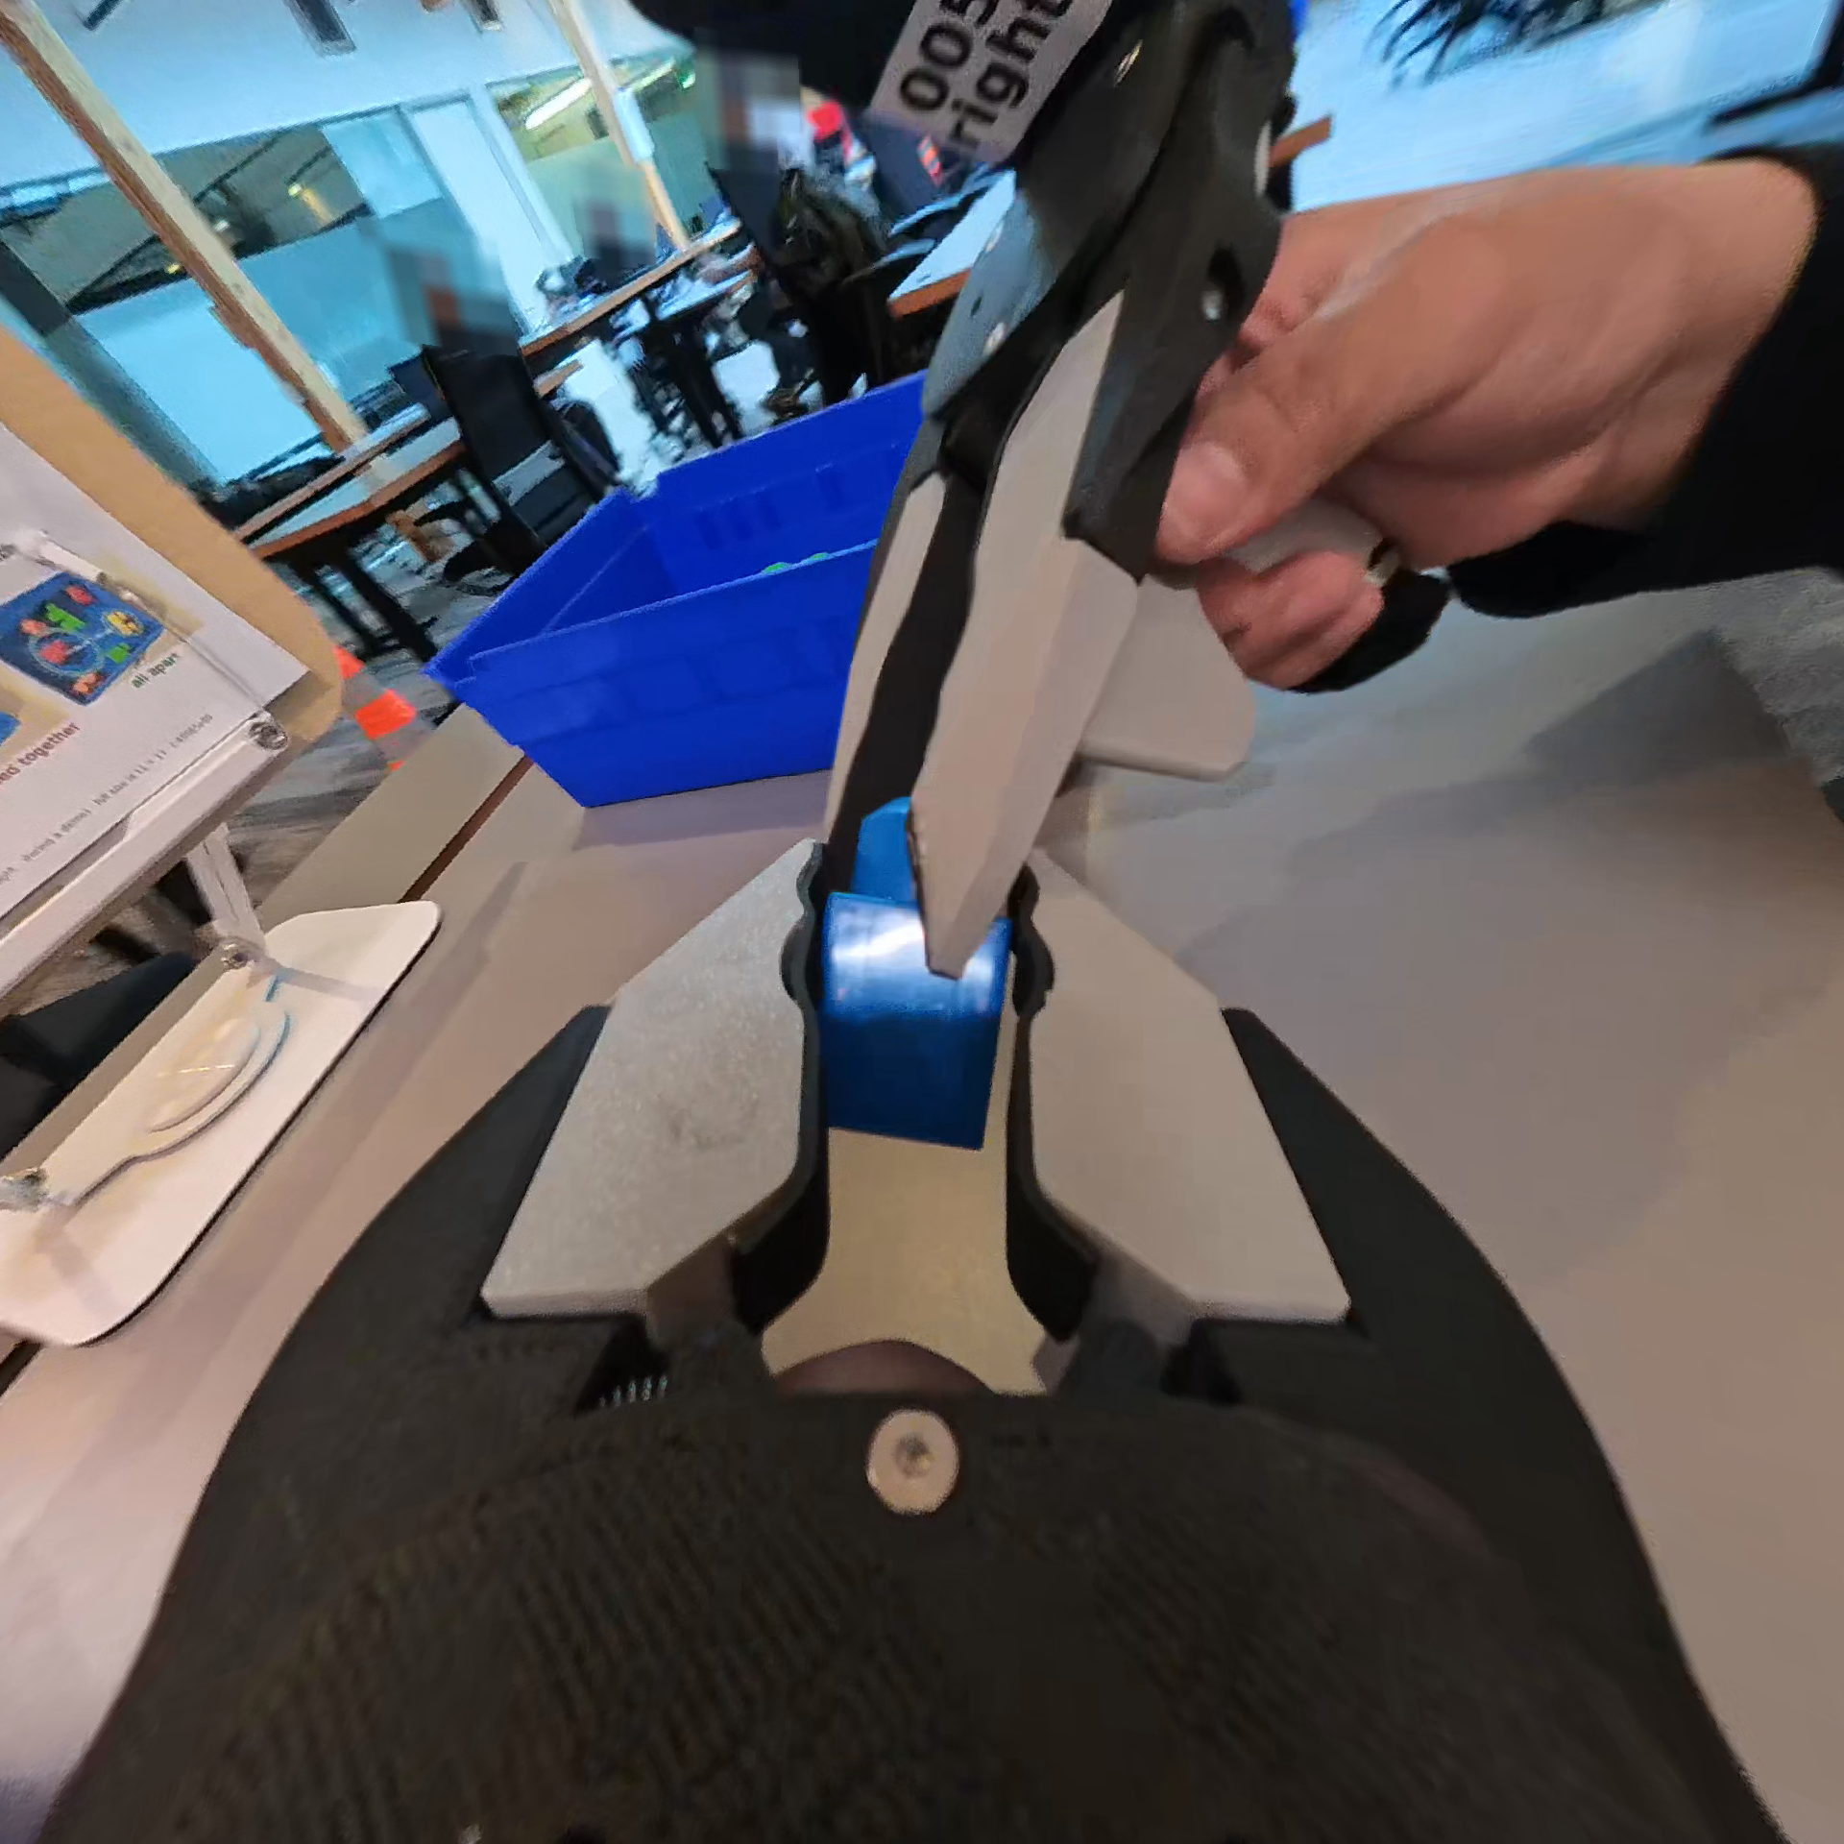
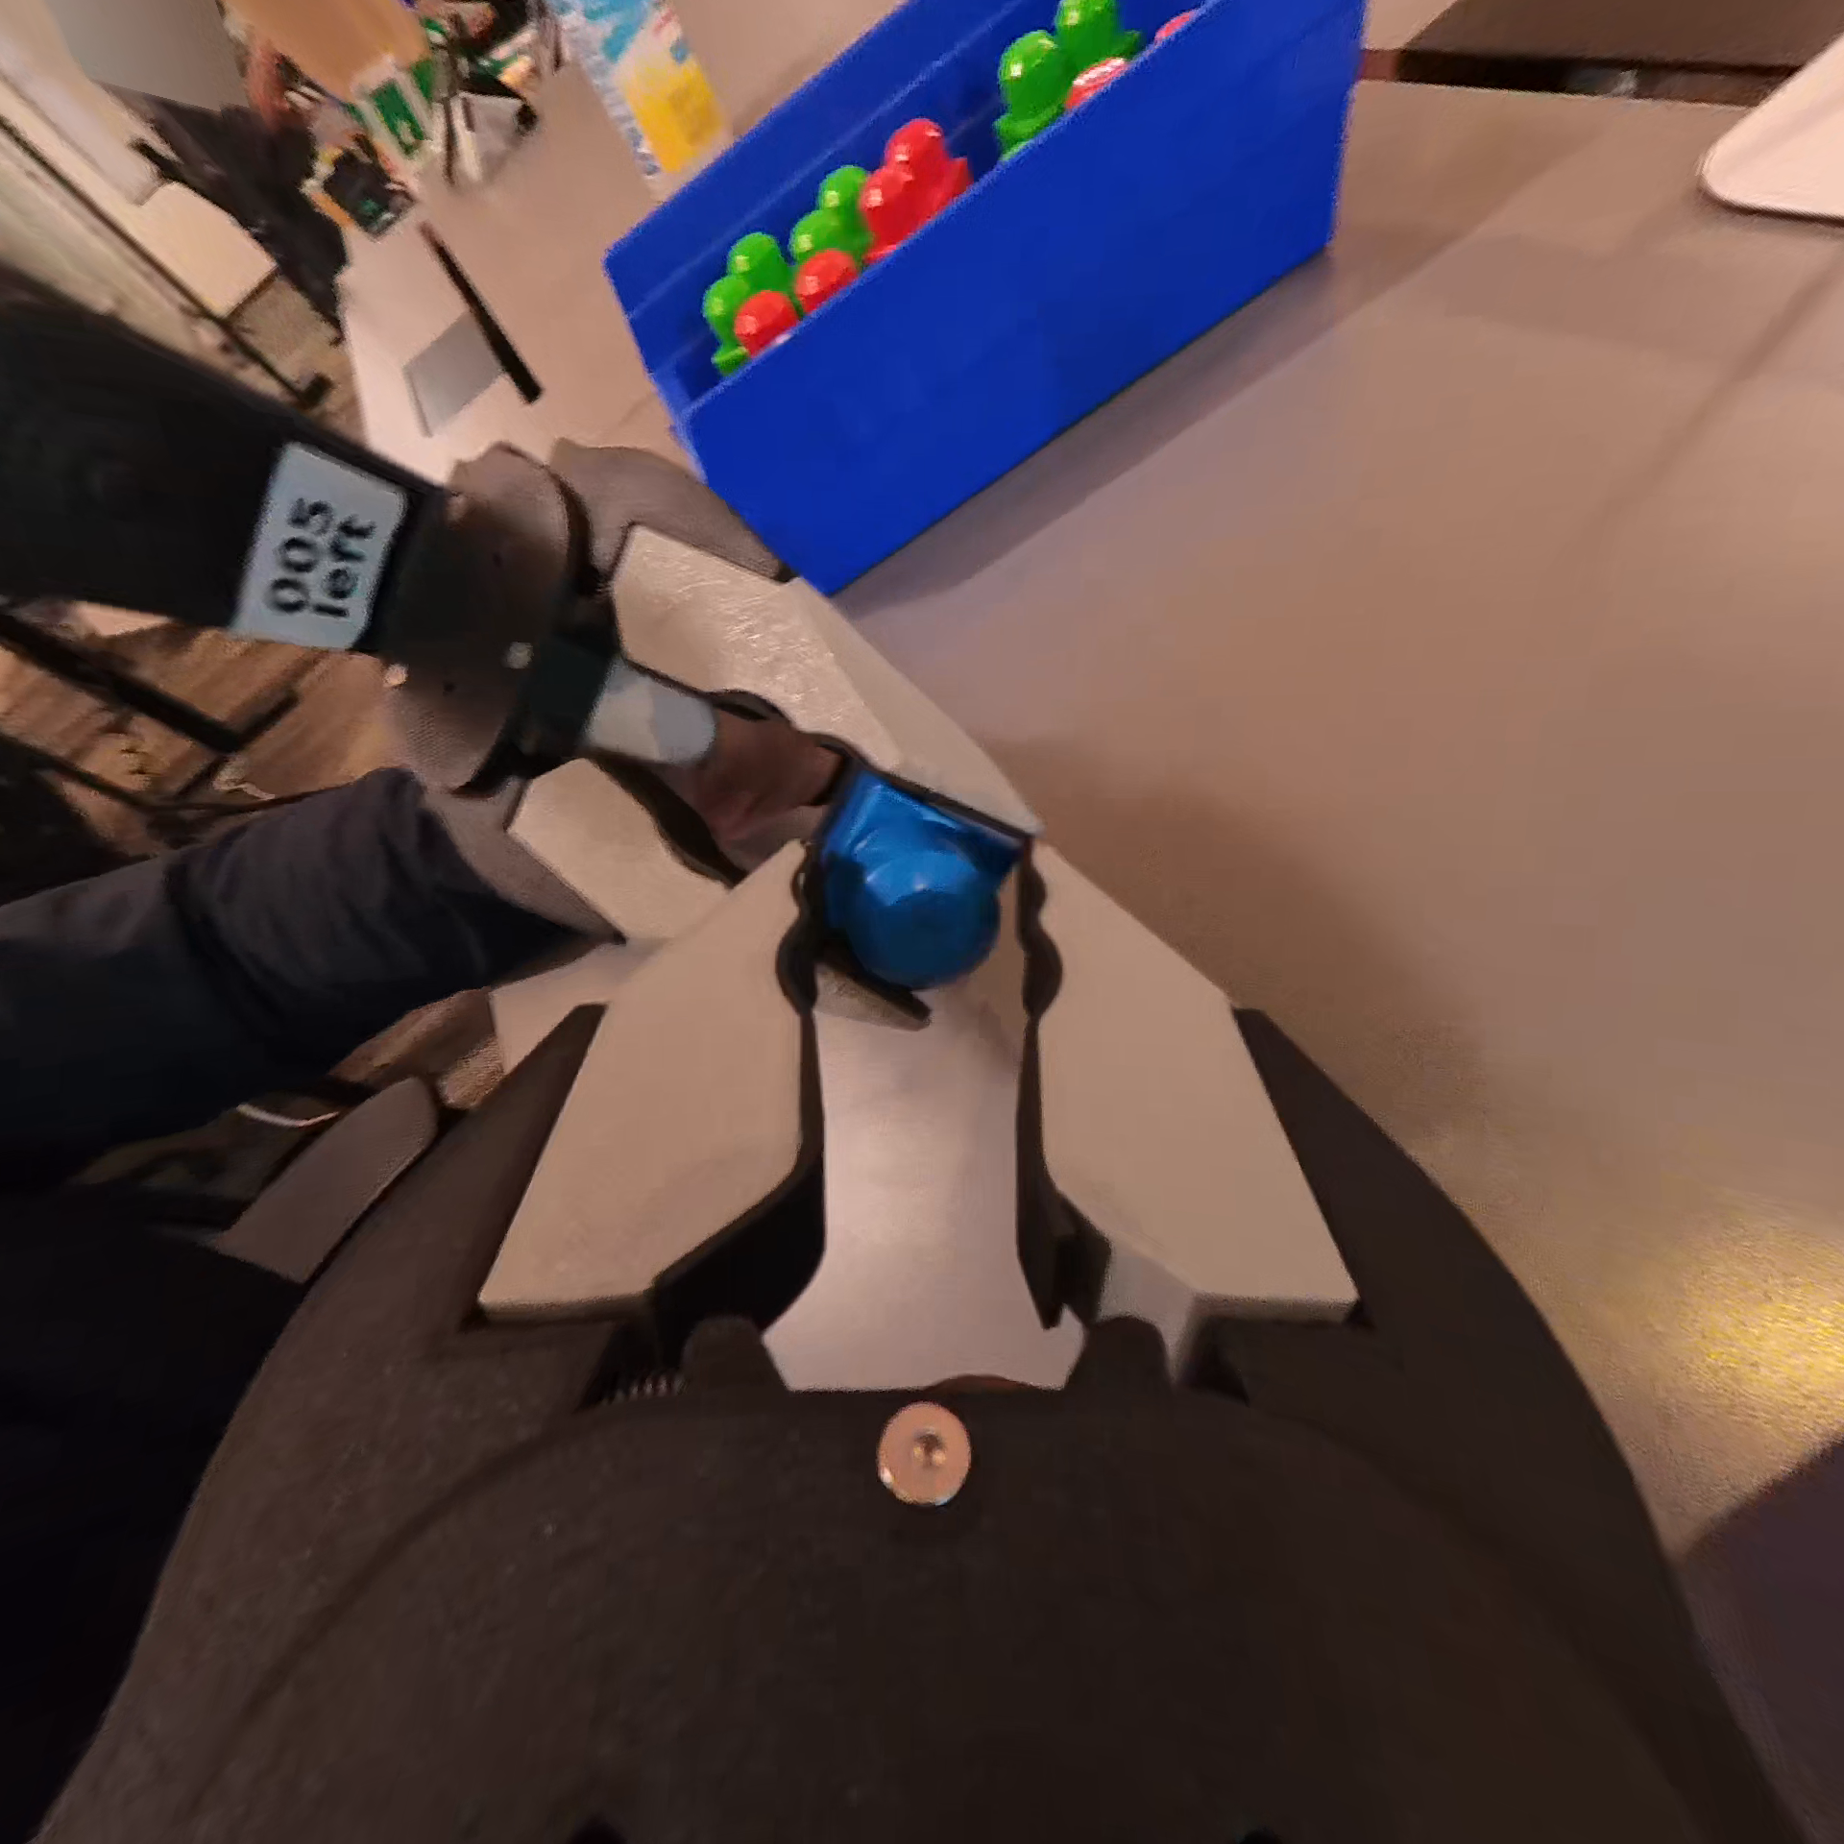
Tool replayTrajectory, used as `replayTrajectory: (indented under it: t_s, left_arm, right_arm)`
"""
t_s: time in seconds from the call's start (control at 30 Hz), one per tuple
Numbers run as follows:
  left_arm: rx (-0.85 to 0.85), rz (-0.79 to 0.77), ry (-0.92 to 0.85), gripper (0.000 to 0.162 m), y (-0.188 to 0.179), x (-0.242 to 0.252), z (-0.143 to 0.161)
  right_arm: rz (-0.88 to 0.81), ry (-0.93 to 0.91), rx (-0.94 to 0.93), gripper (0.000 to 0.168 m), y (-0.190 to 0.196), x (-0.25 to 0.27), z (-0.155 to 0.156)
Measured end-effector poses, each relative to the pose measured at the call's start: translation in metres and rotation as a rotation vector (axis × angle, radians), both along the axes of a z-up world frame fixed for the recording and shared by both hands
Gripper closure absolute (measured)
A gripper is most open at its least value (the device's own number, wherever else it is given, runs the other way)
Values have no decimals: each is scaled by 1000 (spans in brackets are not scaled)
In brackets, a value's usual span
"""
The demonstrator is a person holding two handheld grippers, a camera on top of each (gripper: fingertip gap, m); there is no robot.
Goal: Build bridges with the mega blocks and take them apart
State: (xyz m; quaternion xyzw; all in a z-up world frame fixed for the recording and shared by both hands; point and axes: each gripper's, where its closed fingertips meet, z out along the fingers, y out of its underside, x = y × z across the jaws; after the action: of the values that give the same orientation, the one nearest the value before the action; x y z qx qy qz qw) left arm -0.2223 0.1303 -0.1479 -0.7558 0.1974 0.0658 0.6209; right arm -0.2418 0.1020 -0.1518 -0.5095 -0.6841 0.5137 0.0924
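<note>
Left gripper (image 1: 913,983) pinching blue mega block (image 1: 903,1038), right gripper (image 2: 913,923) clamping its stud from twelve o'clock, blue bin (image 2: 1008,369) at one o'clock

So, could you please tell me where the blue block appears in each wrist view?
Left wrist view: the blue block sits at centre, gripped between the left tongs.
Right wrist view: it sits just above centre, between the right tongs.
Shared landmark: the blue bin, beyond the block in both.

jaws: grey, black-edged | body: black, silver screw (image 1: 912,1461) | sleeve (image 1: 1776,399): black
</note>
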Motion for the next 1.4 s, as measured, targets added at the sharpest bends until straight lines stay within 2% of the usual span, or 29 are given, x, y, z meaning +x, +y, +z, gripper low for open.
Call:
replayTrajectory:
  t_s: [0.2,0.33,0.43,0.53,0.63,0.77,0.83,0.87,0.93,1.07,1.2,1.33,1.4]
  left_arm:
    - [-35,20,54,128,3,1,-9]
    - [-78,120,99,126,5,-17,-18]
    - [-159,189,32,119,6,-35,-32]
    - [-267,260,-66,113,6,-51,-53]
    - [-343,298,-124,110,4,-61,-68]
    - [-370,303,-142,111,2,-62,-74]
    - [-374,304,-129,111,2,-63,-75]
    - [-377,307,-122,111,2,-64,-76]
    - [-385,315,-119,112,1,-66,-78]
    - [-407,324,-156,112,-1,-70,-83]
    - [-424,325,-151,112,-2,-70,-86]
    - [-435,318,-139,113,-1,-68,-88]
    - [-448,319,-133,113,-2,-68,-90]
  right_arm:
    - [-6,-8,-5,134,5,2,-6]
    - [-99,60,14,135,37,10,14]
    - [-293,194,50,135,101,19,57]
    - [-586,237,222,135,202,36,79]
    - [-792,115,379,134,288,56,61]
    - [-834,-77,442,134,337,57,10]
    - [-819,-207,456,135,349,55,-21]
    - [-825,-235,467,130,354,53,-29]
    - [-840,-200,470,121,357,47,-24]
    - [-836,-99,491,125,348,39,1]
    - [-768,-261,549,127,346,44,-25]
    - [-608,-432,515,139,322,44,-63]
    - [-565,-420,538,154,317,36,-64]
